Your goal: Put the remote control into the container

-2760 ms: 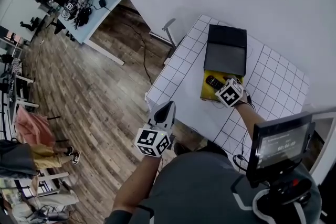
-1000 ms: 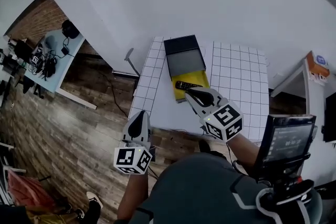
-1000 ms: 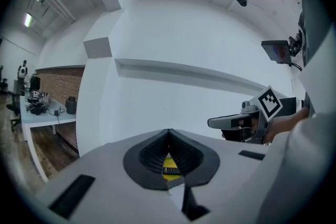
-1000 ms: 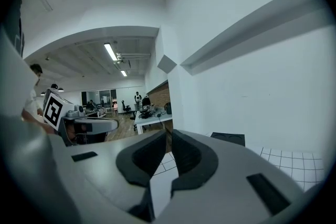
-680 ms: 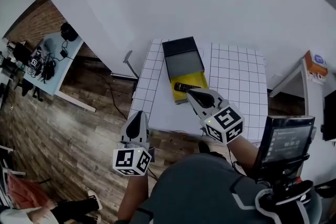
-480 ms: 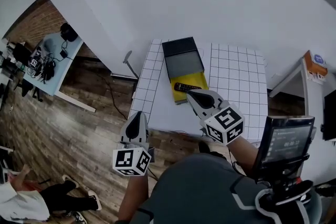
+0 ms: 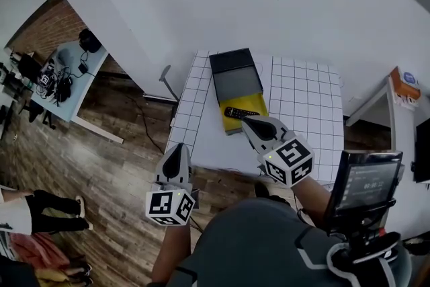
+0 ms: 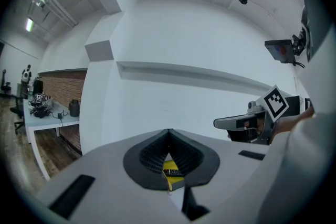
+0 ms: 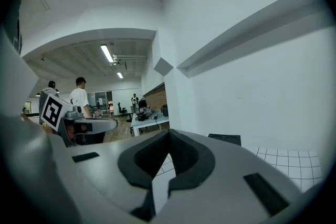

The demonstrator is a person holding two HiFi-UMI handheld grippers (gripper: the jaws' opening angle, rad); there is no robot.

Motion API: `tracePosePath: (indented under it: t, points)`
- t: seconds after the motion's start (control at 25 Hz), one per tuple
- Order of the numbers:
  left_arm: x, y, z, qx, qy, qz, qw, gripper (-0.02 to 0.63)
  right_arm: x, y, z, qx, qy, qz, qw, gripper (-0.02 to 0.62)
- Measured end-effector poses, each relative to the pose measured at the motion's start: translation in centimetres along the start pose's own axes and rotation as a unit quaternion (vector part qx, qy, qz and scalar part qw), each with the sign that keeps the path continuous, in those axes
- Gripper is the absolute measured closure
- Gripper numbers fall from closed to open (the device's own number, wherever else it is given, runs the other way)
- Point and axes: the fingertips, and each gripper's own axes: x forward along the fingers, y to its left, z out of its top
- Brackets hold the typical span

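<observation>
Resting: remote control (image 7: 236, 112) in yellow container (image 7: 253, 102) | left tongs (image 7: 177, 147), right tongs (image 7: 246, 121) closed, empty

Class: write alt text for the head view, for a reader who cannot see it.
A black remote lies in a yellow container on a gridded table. The shut, empty right tool hangs near it; the left tool is over the floor.

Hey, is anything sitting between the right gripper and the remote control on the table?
Nothing visible does. The remote control lies in the open yellow container, and the right gripper, fingers shut and empty, points at it from the near side with no object between them.
</observation>
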Motion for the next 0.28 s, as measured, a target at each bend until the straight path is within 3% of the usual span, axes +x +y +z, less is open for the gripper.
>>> tracePosePath:
  t: [0.28]
  points:
    - [0.27,-0.01,-0.01,-0.003,-0.001,0.003,1.0,0.597,0.29,-0.1,0.17,0.0,-0.001,0.005,1.0,0.581]
